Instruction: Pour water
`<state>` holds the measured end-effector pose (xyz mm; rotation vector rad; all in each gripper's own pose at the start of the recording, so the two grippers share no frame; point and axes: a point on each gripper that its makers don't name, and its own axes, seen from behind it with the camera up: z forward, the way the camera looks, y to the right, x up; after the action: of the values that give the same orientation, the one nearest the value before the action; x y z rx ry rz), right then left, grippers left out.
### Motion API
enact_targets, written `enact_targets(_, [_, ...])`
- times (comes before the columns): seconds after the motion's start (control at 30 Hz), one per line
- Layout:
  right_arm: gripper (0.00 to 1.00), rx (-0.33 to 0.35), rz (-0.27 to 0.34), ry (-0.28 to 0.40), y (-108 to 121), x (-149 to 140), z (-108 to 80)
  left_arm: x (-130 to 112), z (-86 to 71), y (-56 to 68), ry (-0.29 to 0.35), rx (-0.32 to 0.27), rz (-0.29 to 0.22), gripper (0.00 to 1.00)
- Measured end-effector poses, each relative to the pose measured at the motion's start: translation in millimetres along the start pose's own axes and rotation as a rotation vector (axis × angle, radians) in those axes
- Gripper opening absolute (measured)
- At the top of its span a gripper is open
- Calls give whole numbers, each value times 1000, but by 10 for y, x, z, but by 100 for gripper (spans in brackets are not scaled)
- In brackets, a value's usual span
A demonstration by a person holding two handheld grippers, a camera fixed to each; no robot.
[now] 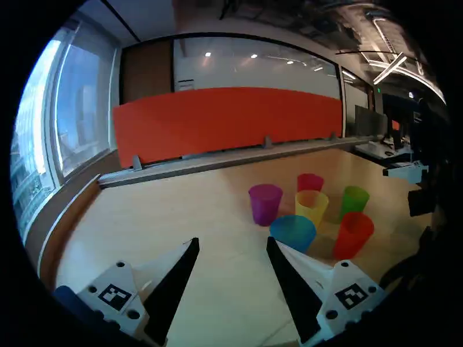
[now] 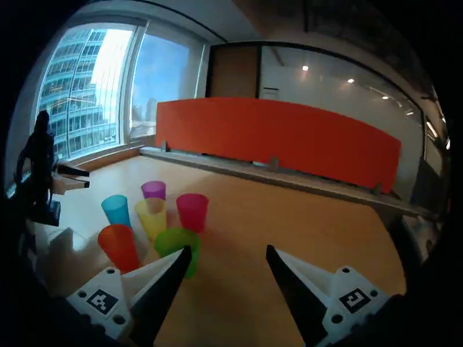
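Several coloured plastic cups stand clustered and upright on the wooden table point(image 1: 173, 208). In the left gripper view they are purple point(image 1: 265, 202), pink point(image 1: 310, 182), yellow point(image 1: 311, 207), green point(image 1: 353, 200), blue point(image 1: 293, 231) and orange point(image 1: 352, 234). My left gripper point(image 1: 232, 243) is open above the table, with the blue cup just right of its right fingertip. In the right gripper view the green cup point(image 2: 176, 243) sits by the left fingertip of my open right gripper point(image 2: 228, 250), and the orange cup point(image 2: 118, 246) and yellow cup point(image 2: 151, 217) stand beyond it. Nothing is held.
An orange divider panel point(image 1: 226, 121) on a grey rail closes the table's far edge. Large windows point(image 2: 87, 92) line one side. The other gripper shows at the right edge point(image 1: 405, 170) of the left gripper view and at the left edge point(image 2: 69, 176) of the right gripper view.
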<state>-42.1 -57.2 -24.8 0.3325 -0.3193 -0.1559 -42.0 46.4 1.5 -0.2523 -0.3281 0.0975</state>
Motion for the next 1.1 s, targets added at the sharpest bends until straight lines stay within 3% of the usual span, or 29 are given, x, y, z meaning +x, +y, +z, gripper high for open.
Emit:
enact_targets(0.4, [100, -238, 103, 179, 359, 309, -46, 278, -271, -342, 182, 196, -99, 86])
enact_targets(0.7, [100, -335, 178, 291, 489, 487, -162, 413, -348, -352, 257, 240, -126, 86])
enact_targets(1.1, [100, -394, 201, 315, 592, 477, -207, 489, -360, -365, 284, 257, -116, 86])
